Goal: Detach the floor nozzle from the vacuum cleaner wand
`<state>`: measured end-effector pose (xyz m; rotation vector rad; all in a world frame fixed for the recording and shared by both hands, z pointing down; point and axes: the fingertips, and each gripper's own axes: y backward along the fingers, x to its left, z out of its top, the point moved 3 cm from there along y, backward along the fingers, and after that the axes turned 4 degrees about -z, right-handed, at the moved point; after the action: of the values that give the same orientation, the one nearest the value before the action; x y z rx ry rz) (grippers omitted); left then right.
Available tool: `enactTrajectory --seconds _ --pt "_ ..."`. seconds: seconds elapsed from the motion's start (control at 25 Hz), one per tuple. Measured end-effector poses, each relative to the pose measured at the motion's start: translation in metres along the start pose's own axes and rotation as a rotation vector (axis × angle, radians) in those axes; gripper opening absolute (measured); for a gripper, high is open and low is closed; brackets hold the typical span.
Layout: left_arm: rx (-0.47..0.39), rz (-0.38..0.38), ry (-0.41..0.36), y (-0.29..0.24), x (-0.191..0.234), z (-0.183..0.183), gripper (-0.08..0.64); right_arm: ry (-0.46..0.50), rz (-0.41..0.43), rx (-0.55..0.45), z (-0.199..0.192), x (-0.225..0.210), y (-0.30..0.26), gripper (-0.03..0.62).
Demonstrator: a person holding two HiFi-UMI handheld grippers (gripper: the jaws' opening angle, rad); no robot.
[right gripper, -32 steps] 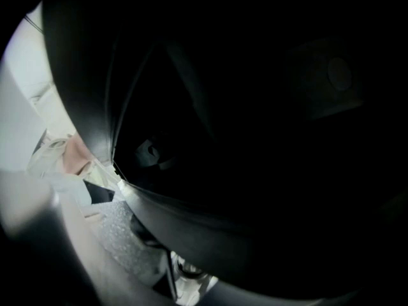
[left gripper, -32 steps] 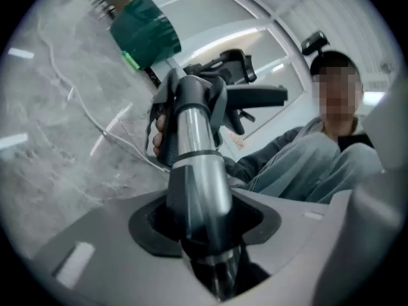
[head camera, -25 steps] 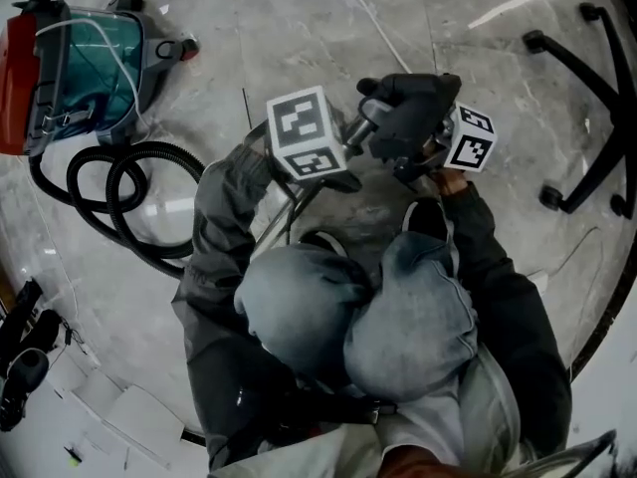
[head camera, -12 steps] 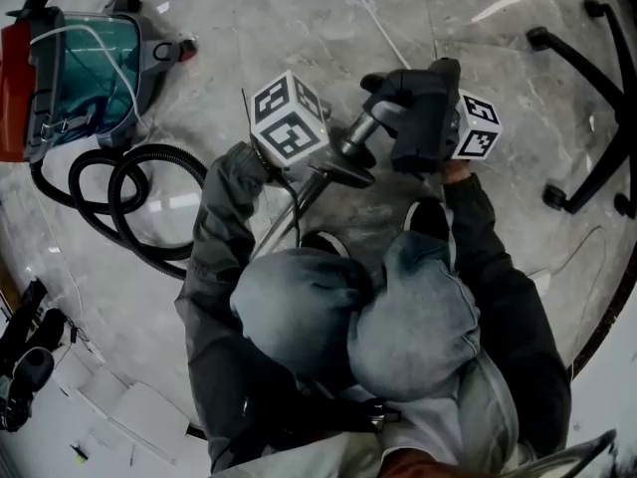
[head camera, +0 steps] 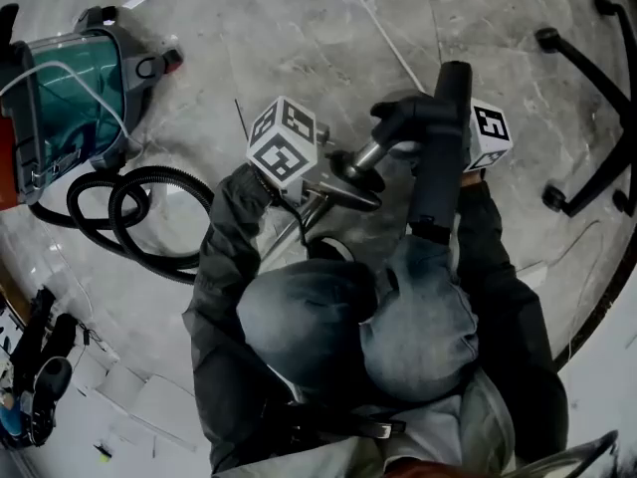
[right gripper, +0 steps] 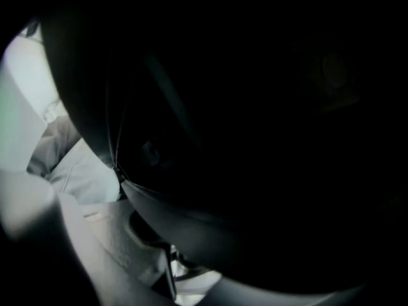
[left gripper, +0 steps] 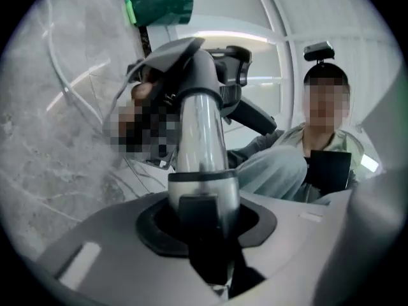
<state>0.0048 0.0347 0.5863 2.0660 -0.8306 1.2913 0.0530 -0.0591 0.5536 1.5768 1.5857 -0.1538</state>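
left gripper (head camera: 336, 180) just closing on wand (left gripper: 201, 132); right gripper (head camera: 468, 147), just opening, holds floor nozzle (head camera: 438, 167)

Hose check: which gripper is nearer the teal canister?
Left. Left gripper, just closed on the wand, is right of the canister; right gripper, just opening on the nozzle, farther right.

Left arm (head camera: 224, 242) and right arm (head camera: 498, 257) reach forward; left tool (head camera: 345, 177), jaws just closed in, clamps the wand (head camera: 370, 153); right tool (head camera: 445, 167), jaws just widened, holds the nozzle (head camera: 451, 98).
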Motion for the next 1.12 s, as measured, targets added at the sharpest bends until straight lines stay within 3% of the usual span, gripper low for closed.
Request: enactTrajectory --seconds 0.08,0.24,0.28,0.32,0.36,0.52,0.6,0.64,0.68,0.8,0.84,0.88,0.92,0.96,1.04,1.08,1.12 --pt "-0.035 0.008 0.024 0.013 0.015 0.005 0.143 -0.078 -0.111 0.005 -0.001 -0.025 0.001 0.196" --pt "0.014 0.063 0.081 0.030 0.051 -0.001 0.146 -0.325 -0.668 0.109 -0.017 -0.069 0.012 0.195" --pt "0.018 0.062 0.093 0.031 0.055 -0.003 0.145 -0.357 -0.739 0.127 -0.020 -0.074 0.015 0.195" --pt "0.015 0.062 0.099 0.032 0.057 -0.003 0.144 -0.361 -0.739 0.135 -0.022 -0.076 0.017 0.194" --pt "0.005 0.063 0.096 0.033 0.057 -0.003 0.144 -0.333 -0.669 0.129 -0.022 -0.076 0.016 0.195" --pt "-0.058 0.028 0.059 0.026 0.042 0.000 0.146 -0.093 -0.121 0.026 -0.015 -0.054 0.018 0.201" --pt "-0.062 0.044 0.061 0.028 0.047 -0.002 0.146 -0.072 -0.028 0.007 -0.018 -0.057 0.022 0.201" --pt "-0.059 0.061 0.067 0.031 0.051 -0.005 0.146 -0.092 -0.049 0.010 -0.022 -0.063 0.022 0.201" --pt "-0.057 0.078 0.076 0.037 0.057 -0.007 0.146 -0.132 -0.123 0.022 -0.026 -0.072 0.021 0.201" --pt "-0.045 0.098 0.116 0.050 0.069 -0.017 0.146 -0.325 -0.563 0.099 -0.038 -0.089 0.016 0.199" --pt "-0.046 0.092 0.124 0.051 0.068 -0.020 0.146 -0.369 -0.673 0.121 -0.041 -0.089 0.015 0.198" --pt "-0.055 0.081 0.124 0.051 0.065 -0.020 0.144 -0.378 -0.708 0.135 -0.041 -0.086 0.014 0.198" --pt "-0.067 0.069 0.117 0.049 0.060 -0.019 0.144 -0.349 -0.663 0.137 -0.039 -0.081 0.013 0.198" --pt "-0.076 0.052 0.106 0.047 0.054 -0.017 0.143 -0.284 -0.547 0.128 -0.035 -0.074 0.012 0.201" --pt "-0.076 0.014 0.089 0.040 0.043 -0.014 0.146 -0.126 -0.233 0.104 -0.029 -0.060 0.015 0.204" --pt "-0.071 -0.004 0.091 0.036 0.041 -0.014 0.144 -0.075 -0.111 0.107 -0.028 -0.057 0.017 0.204" --pt "-0.072 -0.025 0.097 0.035 0.042 -0.015 0.143 -0.052 -0.040 0.121 -0.029 -0.057 0.019 0.204"
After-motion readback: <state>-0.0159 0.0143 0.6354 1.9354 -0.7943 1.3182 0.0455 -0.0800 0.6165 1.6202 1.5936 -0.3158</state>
